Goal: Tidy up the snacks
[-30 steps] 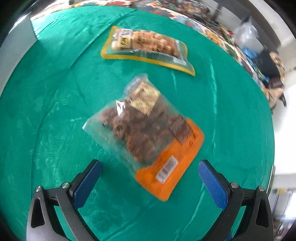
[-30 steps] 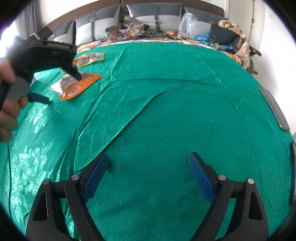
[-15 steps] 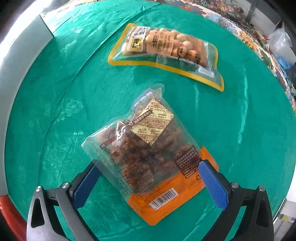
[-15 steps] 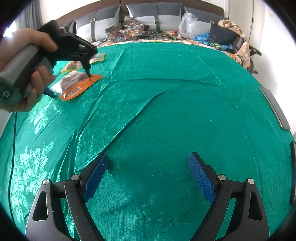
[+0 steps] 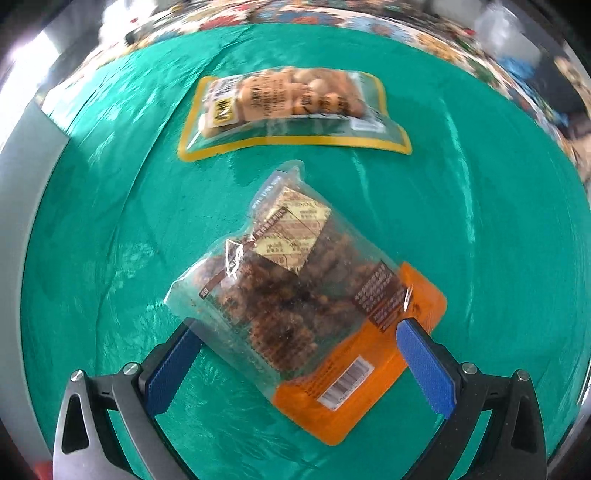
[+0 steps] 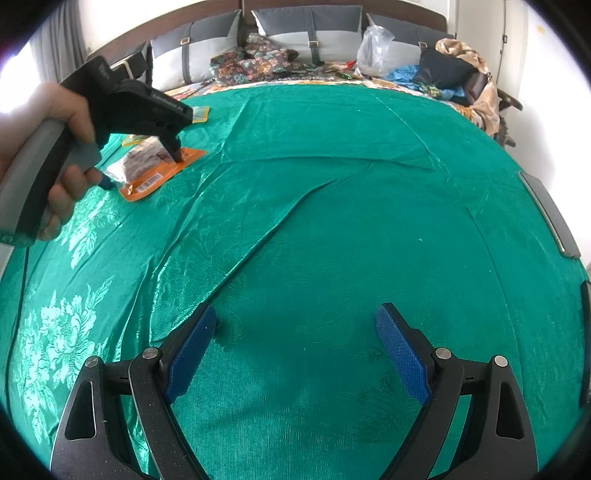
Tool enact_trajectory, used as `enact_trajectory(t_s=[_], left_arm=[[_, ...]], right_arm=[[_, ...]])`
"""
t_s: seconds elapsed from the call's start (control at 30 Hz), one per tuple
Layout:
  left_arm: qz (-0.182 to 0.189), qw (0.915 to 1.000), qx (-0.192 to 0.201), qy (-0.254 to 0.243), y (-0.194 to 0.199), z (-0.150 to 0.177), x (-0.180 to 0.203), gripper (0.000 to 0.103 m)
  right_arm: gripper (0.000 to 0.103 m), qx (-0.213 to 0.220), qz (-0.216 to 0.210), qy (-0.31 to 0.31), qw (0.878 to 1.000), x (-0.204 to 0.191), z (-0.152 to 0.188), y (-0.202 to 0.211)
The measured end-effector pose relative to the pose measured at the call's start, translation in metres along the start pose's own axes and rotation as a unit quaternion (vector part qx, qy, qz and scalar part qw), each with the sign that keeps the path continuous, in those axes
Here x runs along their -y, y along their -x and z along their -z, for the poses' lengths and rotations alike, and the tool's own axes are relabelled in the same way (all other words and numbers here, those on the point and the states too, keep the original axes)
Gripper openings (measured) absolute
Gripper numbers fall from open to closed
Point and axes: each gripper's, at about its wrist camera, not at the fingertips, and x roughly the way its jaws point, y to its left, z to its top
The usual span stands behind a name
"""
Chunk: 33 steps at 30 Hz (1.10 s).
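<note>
An orange-and-clear snack bag (image 5: 306, 295) of brown pieces lies flat on the green cloth (image 5: 480, 229). My left gripper (image 5: 298, 326) is open, low over the bag, one finger at each of its long sides. Beyond it lies a yellow-edged bag (image 5: 291, 107) of pale round snacks. The right wrist view shows the same orange bag (image 6: 155, 177) at far left, under the left gripper (image 6: 142, 167) held by a hand (image 6: 55, 122). My right gripper (image 6: 295, 314) hangs open over bare green cloth (image 6: 332, 221), holding nothing.
Grey pillows (image 6: 306, 22), patterned bedding (image 6: 258, 59), a clear plastic bag (image 6: 373, 48) and a heap of clothes (image 6: 454, 70) lie along the headboard. The cloth has long creases (image 6: 258, 236). A grey bed edge (image 5: 22, 192) runs at the left.
My left gripper has come down and closer to the orange bag, so its fingers now flank the bag. The right gripper has stayed where it was.
</note>
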Motion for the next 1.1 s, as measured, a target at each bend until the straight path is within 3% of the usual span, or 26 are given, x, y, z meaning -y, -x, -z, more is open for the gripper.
enact_trajectory(t_s=[0.27, 0.37, 0.43, 0.5, 0.63, 0.73, 0.87, 0.97, 1.1], left_arm=[[0.026, 0.9958, 0.003, -0.088, 0.003, 0.019, -0.019, 0.103], [0.069, 0.9959, -0.026, -0.051, 0.01, 0.015, -0.033, 0.102], [0.133, 0.991, -0.017, -0.004, 0.023, 0.009, -0.046, 0.102], [0.149, 0.9883, -0.012, 0.031, 0.029, 0.003, -0.054, 0.103], [0.122, 0.9896, -0.028, 0.071, 0.019, -0.007, -0.049, 0.102], [0.106, 0.9861, -0.011, 0.127, 0.019, -0.015, -0.036, 0.102], [0.041, 0.9855, -0.031, 0.162, 0.002, -0.025, -0.018, 0.102], [-0.021, 0.9952, -0.016, 0.094, -0.002, -0.023, 0.009, 0.103], [-0.009, 0.9994, 0.016, 0.031, 0.002, -0.008, 0.017, 0.103]], right_arm=[[0.091, 0.0, 0.001, 0.0, 1.0, -0.001, 0.0, 0.0], [0.091, 0.0, 0.001, 0.001, 1.0, -0.002, 0.0, 0.0], [0.091, 0.0, 0.001, 0.0, 1.0, -0.002, 0.0, 0.0], [0.091, -0.001, 0.002, 0.001, 1.0, -0.002, 0.0, 0.0], [0.091, 0.0, 0.001, 0.0, 1.0, -0.001, 0.0, 0.0], [0.091, 0.0, 0.001, 0.0, 1.0, -0.002, 0.0, 0.0], [0.091, 0.0, -0.001, -0.001, 1.0, -0.001, 0.0, 0.0], [0.091, 0.001, -0.004, -0.003, 1.0, -0.001, 0.001, 0.001], [0.091, 0.003, -0.009, -0.007, 1.0, 0.0, 0.001, 0.002]])
